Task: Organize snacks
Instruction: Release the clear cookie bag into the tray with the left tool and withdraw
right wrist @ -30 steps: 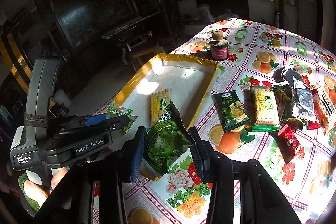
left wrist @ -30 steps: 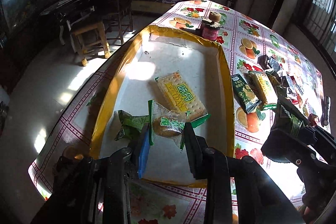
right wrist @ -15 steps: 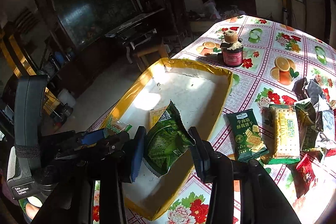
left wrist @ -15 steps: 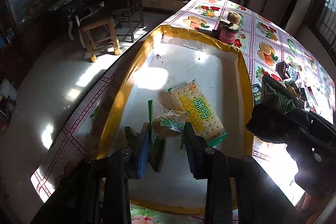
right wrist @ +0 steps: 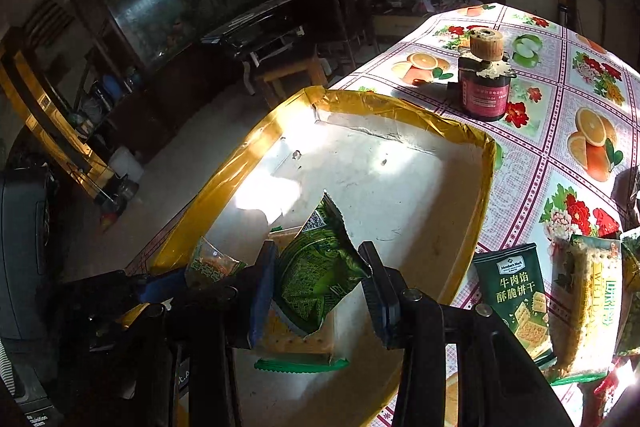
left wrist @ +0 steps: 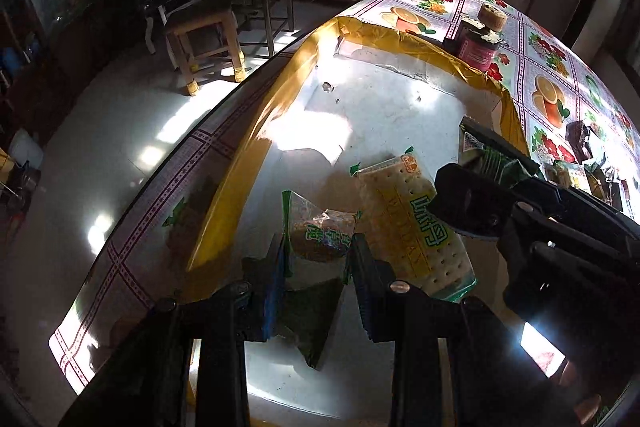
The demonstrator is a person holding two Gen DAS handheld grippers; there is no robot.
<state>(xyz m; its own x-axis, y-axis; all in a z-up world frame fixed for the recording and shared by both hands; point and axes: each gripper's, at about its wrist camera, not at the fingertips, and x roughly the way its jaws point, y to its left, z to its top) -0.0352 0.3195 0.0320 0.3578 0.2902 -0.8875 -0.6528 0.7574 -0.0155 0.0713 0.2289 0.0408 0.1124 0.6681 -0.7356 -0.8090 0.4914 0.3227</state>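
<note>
Now the big yellow tray sits on the desk and hangs near its edge, so a hard bump could push it toward the floor. Both grippers crowd over the tray's near end. They could knock together. The cracker pack already lies inside the tray. The right gripper has its jaws closed on a green snack bag, held above the crackers. If it drops there, things pile up messy. The left gripper has its jaws pinched tight on a small cookie packet. Squeezing could crumble the cookie.
</note>
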